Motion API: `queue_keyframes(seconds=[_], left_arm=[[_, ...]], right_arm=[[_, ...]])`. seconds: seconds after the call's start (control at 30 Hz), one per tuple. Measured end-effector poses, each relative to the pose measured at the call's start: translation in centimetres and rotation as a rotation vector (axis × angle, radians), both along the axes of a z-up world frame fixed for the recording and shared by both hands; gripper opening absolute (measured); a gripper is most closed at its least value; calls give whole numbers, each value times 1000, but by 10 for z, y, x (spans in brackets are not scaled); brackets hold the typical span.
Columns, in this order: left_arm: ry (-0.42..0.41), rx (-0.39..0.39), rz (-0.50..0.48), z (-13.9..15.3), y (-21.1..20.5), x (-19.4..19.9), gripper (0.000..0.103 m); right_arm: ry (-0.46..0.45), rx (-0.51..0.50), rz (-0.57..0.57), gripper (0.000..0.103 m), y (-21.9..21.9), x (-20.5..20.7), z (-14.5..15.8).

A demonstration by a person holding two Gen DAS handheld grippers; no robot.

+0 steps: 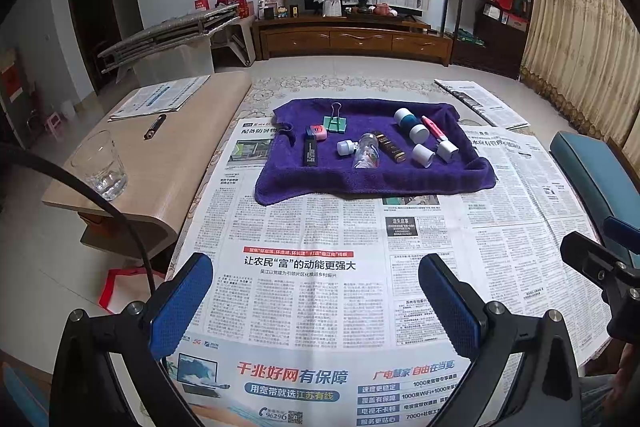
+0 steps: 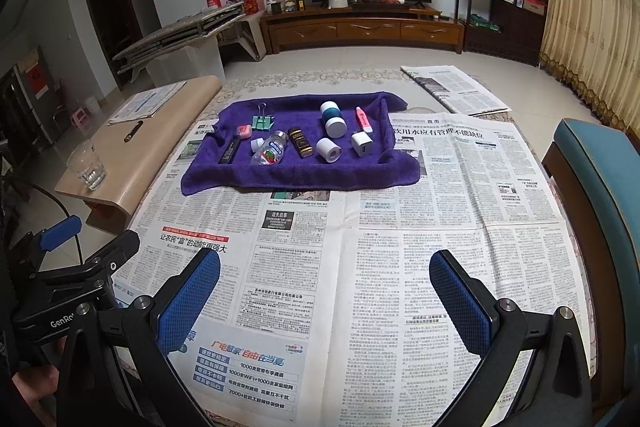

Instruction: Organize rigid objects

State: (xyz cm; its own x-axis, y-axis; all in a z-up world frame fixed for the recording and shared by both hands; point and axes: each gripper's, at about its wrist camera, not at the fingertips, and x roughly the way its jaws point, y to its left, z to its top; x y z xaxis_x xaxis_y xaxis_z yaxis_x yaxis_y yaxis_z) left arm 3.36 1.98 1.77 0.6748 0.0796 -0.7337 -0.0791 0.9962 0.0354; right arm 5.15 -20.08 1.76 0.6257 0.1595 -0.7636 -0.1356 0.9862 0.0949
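Purple towel (image 1: 372,163) on the newspaper-covered worktop (image 1: 320,287), carrying the small rigid items.
Green binder clip (image 1: 335,123), clear bottle (image 1: 366,155), white charger (image 2: 362,143) and pink highlighter (image 2: 363,119) lie on it, well ahead of both claws; left claw (image 1: 316,303) and right claw (image 2: 325,303) gape wide, gripping nothing.

towel (image 1: 372,171) on newspaper (image 1: 320,267) | bottle (image 1: 366,155) on towel | glass (image 1: 100,165) left, on bench (image 1: 168,147)

Wood TV cabinet (image 1: 352,37), curtain (image 1: 576,39), tiled floor (image 1: 352,67)
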Motion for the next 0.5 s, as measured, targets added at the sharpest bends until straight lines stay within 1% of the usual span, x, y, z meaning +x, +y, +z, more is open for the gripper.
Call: queue_keyframes(seconds=[0.33,0.43,0.47,0.5], left_arm=[[3,-5,-1,-1,-1,0,103],[-22,24,9,-1,-3,-1,103],[-19,18,6,-1,-3,0,103],[-10,-5,-2,-1,-3,1,103]], right_arm=[[3,-2,0,103,0,-1,0],[4,-5,0,103,0,-2,0],[5,-6,1,103,0,-2,0],[6,-6,2,103,0,-2,-1]])
